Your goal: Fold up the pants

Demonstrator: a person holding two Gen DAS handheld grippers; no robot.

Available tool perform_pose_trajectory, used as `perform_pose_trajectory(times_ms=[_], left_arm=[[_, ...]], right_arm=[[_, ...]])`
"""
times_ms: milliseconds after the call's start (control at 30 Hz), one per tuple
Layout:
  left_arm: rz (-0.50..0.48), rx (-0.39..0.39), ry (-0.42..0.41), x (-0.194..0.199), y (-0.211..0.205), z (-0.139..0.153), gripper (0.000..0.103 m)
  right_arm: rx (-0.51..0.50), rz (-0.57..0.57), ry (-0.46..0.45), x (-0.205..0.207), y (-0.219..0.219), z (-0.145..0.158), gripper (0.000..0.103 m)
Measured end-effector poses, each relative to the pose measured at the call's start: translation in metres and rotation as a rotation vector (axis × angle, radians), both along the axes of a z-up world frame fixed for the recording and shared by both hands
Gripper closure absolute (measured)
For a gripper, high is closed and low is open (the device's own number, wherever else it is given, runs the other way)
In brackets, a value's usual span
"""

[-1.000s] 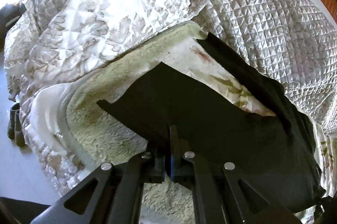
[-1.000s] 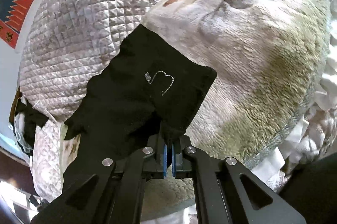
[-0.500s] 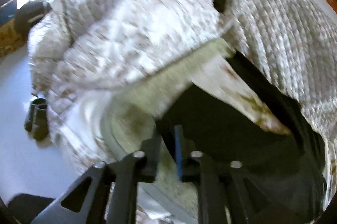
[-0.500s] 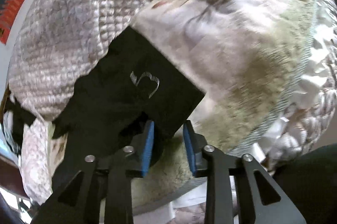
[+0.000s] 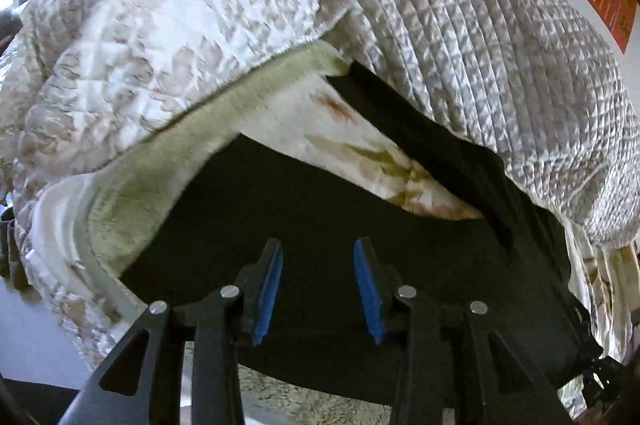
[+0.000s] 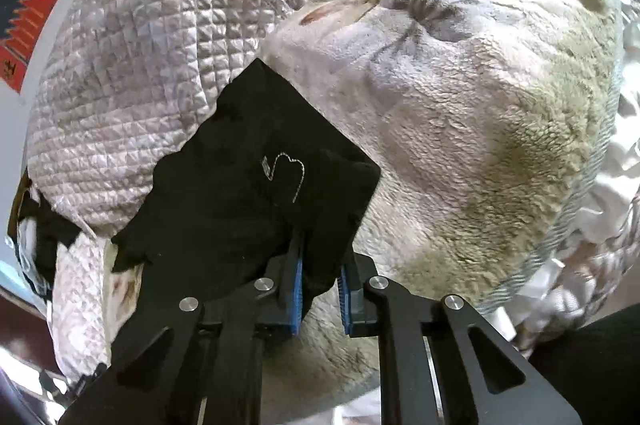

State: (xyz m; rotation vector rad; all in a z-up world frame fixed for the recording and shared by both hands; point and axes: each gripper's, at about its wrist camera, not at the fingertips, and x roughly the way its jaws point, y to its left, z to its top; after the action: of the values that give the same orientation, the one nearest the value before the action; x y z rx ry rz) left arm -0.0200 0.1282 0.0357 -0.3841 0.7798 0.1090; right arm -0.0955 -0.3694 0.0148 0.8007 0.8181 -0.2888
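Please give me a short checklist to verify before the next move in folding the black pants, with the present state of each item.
1. Left gripper released: ok, its blue pads stand apart over the black pants with no cloth between them.
2. Right gripper released: cannot tell, the jaws are parted but a corner of cloth lies between the pads.
3. Pants lie on the fleece blanket: ok.
4. Folded edge straight: not ok, the pants' near edge bunches by the right gripper.
5. One leg lies under the quilted cover: cannot tell, the cloth meets the cover's edge.
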Motion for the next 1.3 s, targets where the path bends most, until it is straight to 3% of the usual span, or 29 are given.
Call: perform_pose_trajectory(times_ms=[33, 100, 167, 267, 333, 467, 567, 667, 733, 1000, 1067, 1200, 1300], left_arm=[[-0.011, 0.008, 0.016, 0.002, -0.003, -0.004, 0.063], [-0.026, 0.015, 0.046, 0.006, -0.007, -0.012, 0.063], [-0.027, 0.047, 0.091, 0.007, -0.011, -0.019, 0.063], [-0.030, 0.054, 0.083, 0.000, -0.014, -0.018, 0.063], [-0.073, 0.067, 0.050, -0.005, -0.026, -0.011, 0.063], [-0.222, 0.087, 0.001, -0.008, -0.066, -0.004, 0.063], [-0.283, 0.128, 0.030, -0.004, -0.090, -0.013, 0.063], [-0.293, 0.167, 0.106, 0.004, -0.099, -0.032, 0.063], [-0.307, 0.217, 0.090, 0.002, -0.104, -0.032, 0.063], [-0.242, 0.222, 0.096, 0.005, -0.094, -0.016, 0.063], [-0.212, 0.235, 0.104, 0.006, -0.090, -0.017, 0.063], [-0.150, 0.253, 0.124, 0.007, -0.075, -0.020, 0.060], [-0.138, 0.251, 0.154, 0.008, -0.066, -0.025, 0.059]], right_arm=[[-0.001, 0.020, 0.046, 0.005, 0.000, -0.008, 0.088], [0.000, -0.002, 0.041, 0.003, 0.000, -0.010, 0.085], [-0.049, -0.035, 0.024, -0.003, 0.002, 0.001, 0.072], [-0.172, -0.120, -0.001, -0.018, -0.001, 0.024, 0.069], [-0.229, -0.120, -0.027, -0.021, 0.000, 0.038, 0.069], [-0.298, 0.077, -0.076, -0.002, 0.029, 0.047, 0.069], [-0.365, 0.268, -0.065, 0.018, 0.065, 0.040, 0.069], [-0.436, 0.402, 0.017, 0.035, 0.090, 0.018, 0.069], [-0.481, 0.448, 0.081, 0.042, 0.096, 0.003, 0.069], [-0.500, 0.496, -0.030, 0.030, 0.110, 0.027, 0.067], [-0.498, 0.520, -0.019, 0.033, 0.118, 0.021, 0.055], [-0.474, 0.534, 0.039, 0.040, 0.118, 0.006, 0.054], [-0.468, 0.535, 0.029, 0.038, 0.118, 0.011, 0.054]])
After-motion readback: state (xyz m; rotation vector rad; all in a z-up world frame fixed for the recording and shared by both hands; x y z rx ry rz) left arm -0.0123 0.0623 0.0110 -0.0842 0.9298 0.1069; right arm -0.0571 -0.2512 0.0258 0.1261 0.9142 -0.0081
